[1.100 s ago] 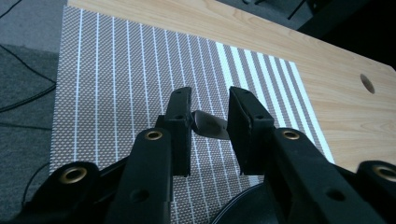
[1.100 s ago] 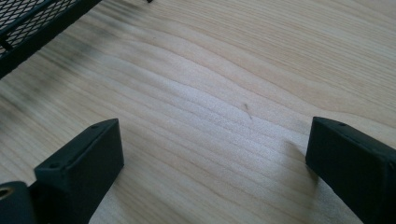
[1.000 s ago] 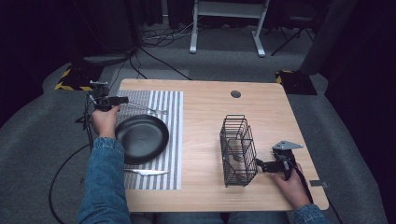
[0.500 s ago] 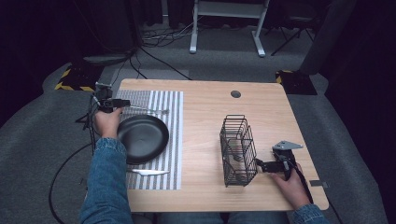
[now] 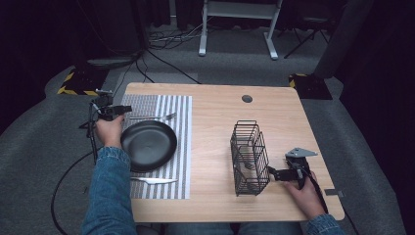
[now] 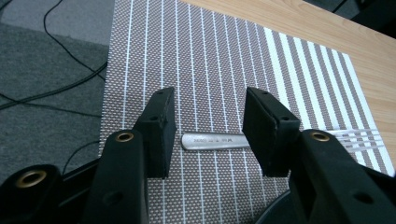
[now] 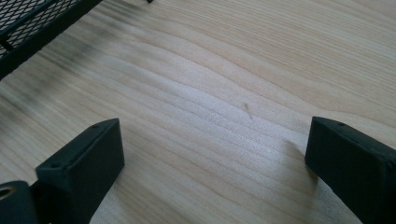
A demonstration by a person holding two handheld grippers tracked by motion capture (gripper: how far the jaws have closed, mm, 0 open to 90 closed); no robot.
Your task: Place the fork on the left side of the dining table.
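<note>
Both tongs [image 6: 208,133] [image 7: 212,168] gape, hands low over table [image 5: 215,112].

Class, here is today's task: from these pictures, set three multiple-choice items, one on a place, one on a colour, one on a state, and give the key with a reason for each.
1. Where does the fork lie?
A. in the basket
B. on the striped mat, beyond the plate
C. on the floor

2. What colour is the plate?
A. white
B. red
C. black

3. How does the left gripper stand?
A. open, jaws either side of the fork's handle
B. shut on the knife
C. shut on the plate

Key:
1 B: in the high view the fork lies on the mat at the plate's far edge.
2 C: the plate shows black.
3 A: the left gripper view shows a gap between the jaws, with the handle's end in it.
</note>
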